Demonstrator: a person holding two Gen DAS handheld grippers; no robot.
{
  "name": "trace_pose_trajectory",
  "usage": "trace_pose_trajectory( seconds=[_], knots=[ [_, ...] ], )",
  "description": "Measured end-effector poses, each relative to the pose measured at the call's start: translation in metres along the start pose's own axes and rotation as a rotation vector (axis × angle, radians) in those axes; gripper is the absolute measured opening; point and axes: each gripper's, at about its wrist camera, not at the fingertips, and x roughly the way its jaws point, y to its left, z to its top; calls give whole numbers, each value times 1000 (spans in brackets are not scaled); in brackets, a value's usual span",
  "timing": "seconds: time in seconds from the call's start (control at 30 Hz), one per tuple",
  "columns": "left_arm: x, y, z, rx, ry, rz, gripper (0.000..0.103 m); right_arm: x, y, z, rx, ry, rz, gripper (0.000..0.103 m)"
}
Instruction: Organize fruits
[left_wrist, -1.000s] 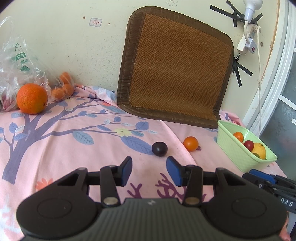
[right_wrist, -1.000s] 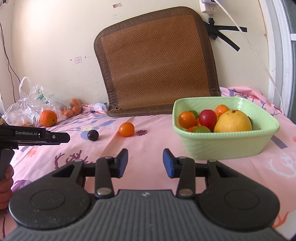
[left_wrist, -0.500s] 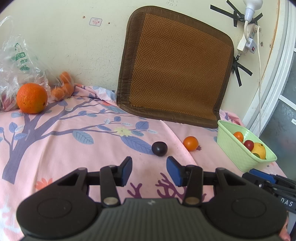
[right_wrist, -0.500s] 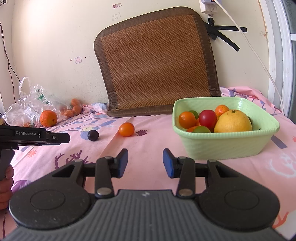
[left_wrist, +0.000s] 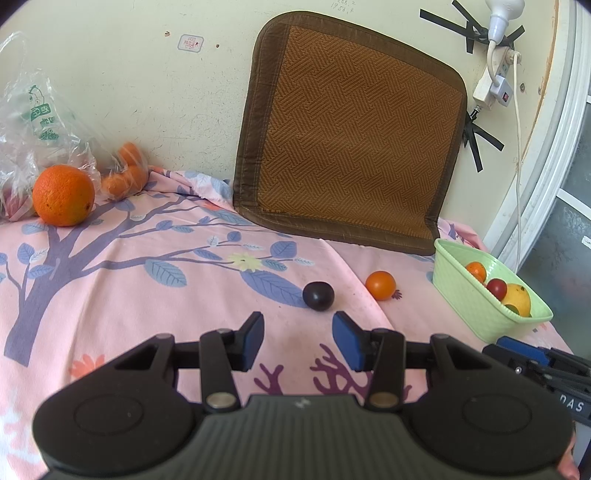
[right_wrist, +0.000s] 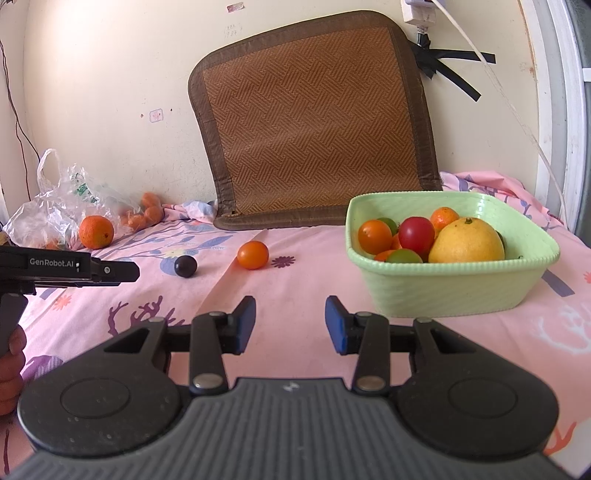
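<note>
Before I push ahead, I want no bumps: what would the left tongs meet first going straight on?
Probably the dark plum, just ahead and slightly right of the open left tongs; nothing lies between them, though depth is hard to judge.

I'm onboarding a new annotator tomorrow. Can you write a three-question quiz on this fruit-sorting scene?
1. True or false: the left gripper is holding a fruit.
2. Which loose fruit on the pink cloth lies closer to the green basket: (a) the dark plum, (b) the small orange tomato, (c) the big orange?
3. Name the largest fruit in the basket.

Key
1. False: its jaws are apart with only cloth between them, as are those of the right gripper.
2. b.
3. The yellow citrus fruit.
</note>
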Motion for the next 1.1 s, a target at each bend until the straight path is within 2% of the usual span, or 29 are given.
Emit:
trace_pose_trajectory(
  seconds=[0.2, 0.27, 0.43, 0.63, 0.7, 0.8, 0.87, 0.97, 1.1],
  knots=[
    [4, 2, 4, -15, 28, -38, 42, 17, 14, 19, -47, 12, 84, 44],
    [7, -1, 8, 2, 33, -38, 49, 25, 22, 30, -81, -6, 107, 44],
    [20, -20, 22, 119, 34, -21, 50, 61, 34, 50, -131, 1, 121, 44],
    [56, -36, 26, 244, 92, 20, 49, 107, 28, 48, -121, 105, 90, 44],
    [66, -39, 26, 259, 108, 30, 39, 116, 26, 49, -103, 150, 93, 42],
    [76, -36, 27, 229, 150, 23, 33, 122, 24, 49, -93, 179, 116, 39],
    [77, -31, 28, 210, 150, 30, 26, 120, 27, 48, -117, 182, 122, 33],
    [70, -32, 24, 205, 144, 22, 26, 103, 27, 47, -113, 145, 124, 33],
    [52, -44, 14, 186, 130, -42, 26, 59, 16, 39, -91, 67, 112, 33]
  ],
)
